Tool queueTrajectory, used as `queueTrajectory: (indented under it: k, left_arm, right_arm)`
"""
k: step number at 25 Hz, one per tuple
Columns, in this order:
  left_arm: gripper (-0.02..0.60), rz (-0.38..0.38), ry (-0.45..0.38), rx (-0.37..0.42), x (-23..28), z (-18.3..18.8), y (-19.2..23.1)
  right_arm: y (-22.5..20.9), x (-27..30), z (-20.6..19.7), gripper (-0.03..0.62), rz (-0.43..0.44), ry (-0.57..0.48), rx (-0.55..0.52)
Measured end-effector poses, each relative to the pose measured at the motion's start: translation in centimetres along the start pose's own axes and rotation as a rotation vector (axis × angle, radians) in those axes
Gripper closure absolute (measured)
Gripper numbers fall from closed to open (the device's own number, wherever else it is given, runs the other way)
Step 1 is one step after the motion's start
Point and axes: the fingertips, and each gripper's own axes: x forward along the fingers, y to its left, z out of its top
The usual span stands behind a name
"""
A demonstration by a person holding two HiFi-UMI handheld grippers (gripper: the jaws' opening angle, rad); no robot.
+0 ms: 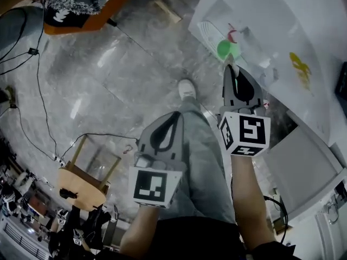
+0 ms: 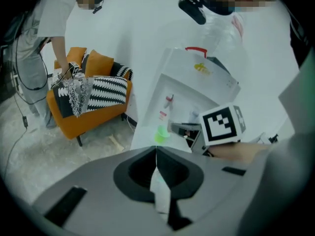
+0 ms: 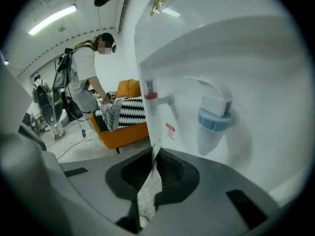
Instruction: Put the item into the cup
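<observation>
**Right gripper holds the item beside the cup**

The right gripper pinches a thin, pale crumpled item between its jaws, its tip poking past them. It points at the white water dispenser, near the blue tap. The green cup stands at the front edge of the dispenser's ledge, just beyond this gripper. The left gripper hangs lower over the floor, jaws together at the tips.

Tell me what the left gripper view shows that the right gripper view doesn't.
Only the left gripper view shows the green cup and the right gripper beside it. Only the right gripper view shows the ceiling light. Both show the white dispenser, its red tap, the orange sofa and a person leaning over it.
</observation>
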Motion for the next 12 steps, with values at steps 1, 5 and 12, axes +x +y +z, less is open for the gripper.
queueTrajectory:
  k: [1, 5, 12]
  left_arm:
    - [0.568, 0.012, 0.014, 0.022, 0.3, -0.6, 0.2]
    - [0.568, 0.016, 0.059, 0.033, 1.3, -2.9, 0.7]
    - [0.568, 0.000, 0.101, 0.029, 2.6, -5.2, 1.2]
  right_arm:
    - [-0.1, 0.3, -0.3, 0.560, -0.009, -0.006, 0.008]
    - [-0.9, 1.3, -1.1, 0.560, -0.055, -0.038, -0.023]
    - [-2.1, 3.0, -1.8, 0.560, -0.098, -0.070, -0.063]
